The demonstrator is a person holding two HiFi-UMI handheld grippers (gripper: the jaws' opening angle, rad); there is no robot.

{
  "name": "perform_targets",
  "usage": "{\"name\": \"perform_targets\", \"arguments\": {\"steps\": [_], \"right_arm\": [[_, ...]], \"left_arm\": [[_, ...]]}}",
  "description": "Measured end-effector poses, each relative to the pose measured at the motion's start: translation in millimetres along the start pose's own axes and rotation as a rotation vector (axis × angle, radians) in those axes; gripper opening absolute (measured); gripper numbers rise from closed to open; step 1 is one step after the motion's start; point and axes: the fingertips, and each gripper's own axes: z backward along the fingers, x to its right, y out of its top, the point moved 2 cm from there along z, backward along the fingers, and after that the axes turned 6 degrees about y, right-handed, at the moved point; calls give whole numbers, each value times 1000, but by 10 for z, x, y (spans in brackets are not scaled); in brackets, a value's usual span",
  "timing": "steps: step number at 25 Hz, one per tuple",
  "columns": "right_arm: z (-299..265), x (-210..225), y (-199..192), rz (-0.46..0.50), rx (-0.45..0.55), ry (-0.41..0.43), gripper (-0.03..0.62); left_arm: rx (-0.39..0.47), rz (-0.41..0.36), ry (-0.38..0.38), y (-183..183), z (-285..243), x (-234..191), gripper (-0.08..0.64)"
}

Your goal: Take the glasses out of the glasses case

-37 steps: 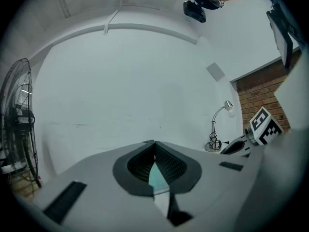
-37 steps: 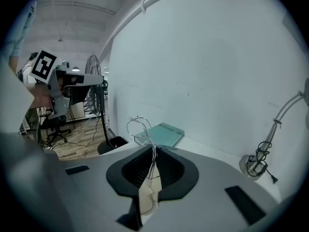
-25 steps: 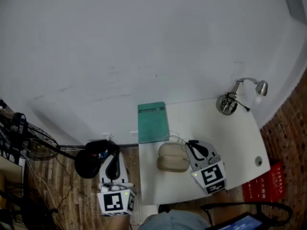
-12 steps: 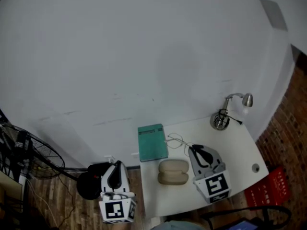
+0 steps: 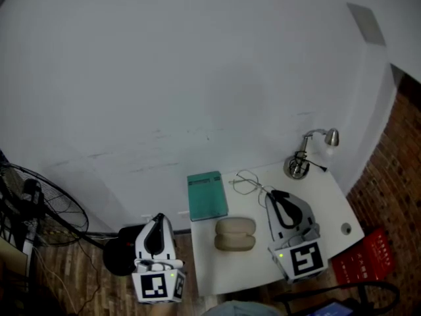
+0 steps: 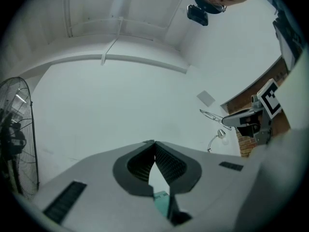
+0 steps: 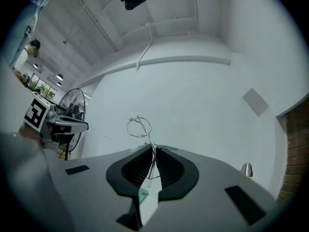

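My right gripper [image 5: 269, 194] is shut on one temple arm of the thin wire-rimmed glasses [image 5: 247, 182] and holds them in the air above the back of the white table [image 5: 329, 206]. In the right gripper view the glasses [image 7: 138, 126] stick up past the pinched jaws of that gripper [image 7: 153, 152]. The beige glasses case [image 5: 235, 234] lies on the table, to the left of this gripper and apart from it. My left gripper [image 5: 158, 218] hangs beyond the table's left edge, jaws shut on nothing; its own view shows the tips of the left gripper [image 6: 153, 143] meeting.
A teal book [image 5: 207, 195] lies at the table's back left, behind the case. A small metal lamp [image 5: 304, 157] stands at the back right corner. A fan [image 5: 39, 209] and a black object [image 5: 120, 255] are on the floor to the left, a red crate [image 5: 370, 259] to the right.
Both grippers have risen. The right one has carried the glasses up and back, away from the case. The case and the book lie where they were.
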Motion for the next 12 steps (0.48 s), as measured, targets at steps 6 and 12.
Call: {"name": "perform_targets", "arguments": {"steps": [6, 12], "right_arm": [[48, -24, 92, 16, 6, -21, 43], [54, -29, 103, 22, 7, -33, 42]], "left_arm": [[14, 17, -8, 66, -11, 6, 6], [23, 28, -21, 95, -52, 50, 6]]}}
